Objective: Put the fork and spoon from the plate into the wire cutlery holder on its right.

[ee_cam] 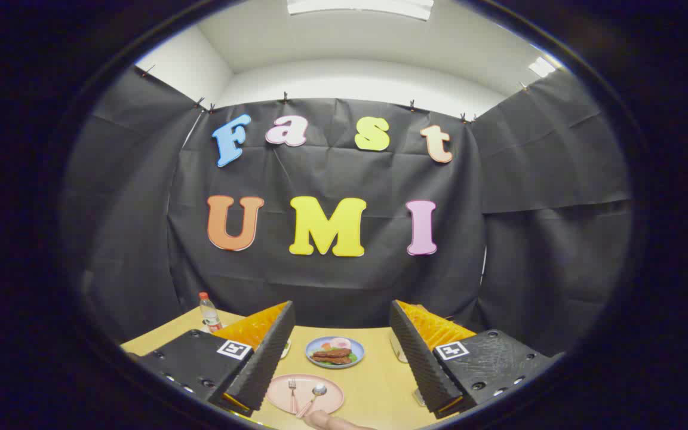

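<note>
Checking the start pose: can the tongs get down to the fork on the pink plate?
Probably yes. The tongs are open, and the fork lies uncovered on the pink plate between them, beside the spoon.

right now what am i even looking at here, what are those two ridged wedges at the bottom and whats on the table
The two wedges are the fingers of a hand-held gripper; a person carries it, and no robot arm is involved. The camera rides on the gripper and looks forward along the fingers through a fisheye lens, which is why everything curves.

The fingers are spread wide apart and hold nothing. Between them, on the yellow table, lies a pink plate with a fork and a spoon on it. Beyond that sits a blue plate of food. A water bottle stands past the left finger. Something pale shows behind the right finger, too hidden to name.
</note>
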`<state>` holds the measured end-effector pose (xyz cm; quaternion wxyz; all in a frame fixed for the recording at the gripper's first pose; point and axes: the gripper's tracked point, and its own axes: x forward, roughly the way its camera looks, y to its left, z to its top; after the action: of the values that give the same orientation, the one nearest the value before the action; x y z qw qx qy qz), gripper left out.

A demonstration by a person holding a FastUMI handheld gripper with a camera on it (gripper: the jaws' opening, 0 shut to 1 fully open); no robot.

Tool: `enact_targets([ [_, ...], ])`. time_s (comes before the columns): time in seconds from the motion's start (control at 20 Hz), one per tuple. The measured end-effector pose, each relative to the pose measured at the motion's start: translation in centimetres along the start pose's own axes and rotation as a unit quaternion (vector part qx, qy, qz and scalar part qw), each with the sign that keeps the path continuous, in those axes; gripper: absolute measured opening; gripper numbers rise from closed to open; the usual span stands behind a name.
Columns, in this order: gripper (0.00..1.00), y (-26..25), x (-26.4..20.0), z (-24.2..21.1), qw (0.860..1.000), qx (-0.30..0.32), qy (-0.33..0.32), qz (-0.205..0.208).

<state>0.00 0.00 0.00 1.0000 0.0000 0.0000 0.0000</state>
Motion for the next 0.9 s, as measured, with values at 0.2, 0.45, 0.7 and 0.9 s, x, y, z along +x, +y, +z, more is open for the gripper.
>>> enact_targets([
  [0.2, 0.95, 0.0, 0.5, -1.2, 0.999, 0.001, 0.033, -0.014],
  [0.45, 0.96, -0.1, 1.0, -2.5, 0.998, -0.008, 0.052, -0.029],
  [0.7, 0.95, 1.0, 3.2, -7.5, 0.995, -0.024, 0.094, -0.025],
  [0.9, 0.96, 2.5, 4.9, -12.2, 0.989, -0.014, 0.146, -0.018],
])
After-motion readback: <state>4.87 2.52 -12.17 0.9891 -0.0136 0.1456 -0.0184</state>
